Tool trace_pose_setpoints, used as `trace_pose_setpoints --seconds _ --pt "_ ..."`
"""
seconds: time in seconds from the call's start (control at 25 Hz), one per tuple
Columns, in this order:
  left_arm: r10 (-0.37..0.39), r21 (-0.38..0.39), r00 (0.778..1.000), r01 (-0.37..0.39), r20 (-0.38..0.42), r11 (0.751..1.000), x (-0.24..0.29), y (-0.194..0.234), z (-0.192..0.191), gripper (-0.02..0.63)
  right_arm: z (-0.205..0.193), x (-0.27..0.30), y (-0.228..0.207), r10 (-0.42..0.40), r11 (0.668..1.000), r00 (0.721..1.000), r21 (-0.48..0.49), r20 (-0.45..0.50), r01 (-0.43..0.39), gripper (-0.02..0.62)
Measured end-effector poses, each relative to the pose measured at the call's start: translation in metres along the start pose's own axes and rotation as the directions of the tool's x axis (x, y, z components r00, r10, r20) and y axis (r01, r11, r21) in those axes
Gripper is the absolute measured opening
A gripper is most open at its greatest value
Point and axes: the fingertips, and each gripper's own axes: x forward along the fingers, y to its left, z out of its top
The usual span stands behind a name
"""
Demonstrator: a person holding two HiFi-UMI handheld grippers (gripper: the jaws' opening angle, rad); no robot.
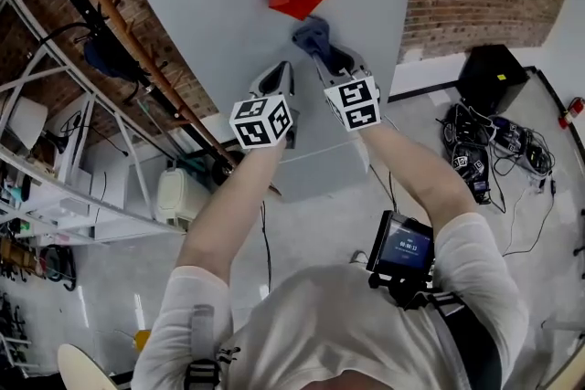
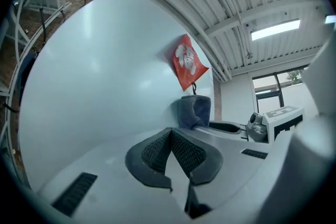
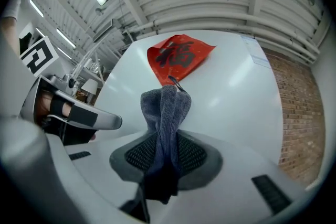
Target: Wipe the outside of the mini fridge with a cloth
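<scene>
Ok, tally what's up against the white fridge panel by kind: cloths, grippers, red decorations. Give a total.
Cloths: 1, the blue-grey cloth.
Grippers: 2, the left gripper shut on nothing, the right gripper shut on that cloth.
Red decorations: 1, the red diamond decoration.
Total: 4

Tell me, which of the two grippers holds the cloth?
The right gripper clamps the grey cloth; the left gripper is shut on nothing.
</scene>
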Motion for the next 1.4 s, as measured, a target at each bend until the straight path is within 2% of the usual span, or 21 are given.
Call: trace_pose_setpoints --seconds 0.28,0.56,0.76,1.12,1.4 --pt "-0.043 0.002 0.999 0.043 -0.007 0.999 0.043 -0.047 -0.010 0.000 -0.021 -0.026 -0.078 -0.088 0.996 0.996 0.017 -0.024 0.088 0.101" --pt "-0.052 0.007 0.998 0.052 -0.021 0.999 0.080 -0.083 -0.020 0.001 -0.050 -0.050 -0.158 -0.185 0.978 0.981 0.086 -0.064 0.190 0.101" --pt "-0.035 -0.008 0.999 0.034 -0.036 0.999 0.099 -0.096 -0.031 0.002 -0.072 -0.057 -0.192 -0.201 0.966 0.974 0.142 -0.101 0.214 0.101" --pt "0.022 -0.023 0.999 -0.023 -0.034 0.999 0.088 -0.083 -0.041 0.001 -0.068 -0.057 -0.184 -0.157 0.975 0.985 0.147 -0.066 0.166 0.101" --pt "0.075 -0.031 0.996 -0.076 -0.047 0.997 0.035 -0.042 -0.048 0.001 -0.043 -0.045 -0.085 -0.014 0.994 1.000 0.107 -0.018 0.016 0.101"
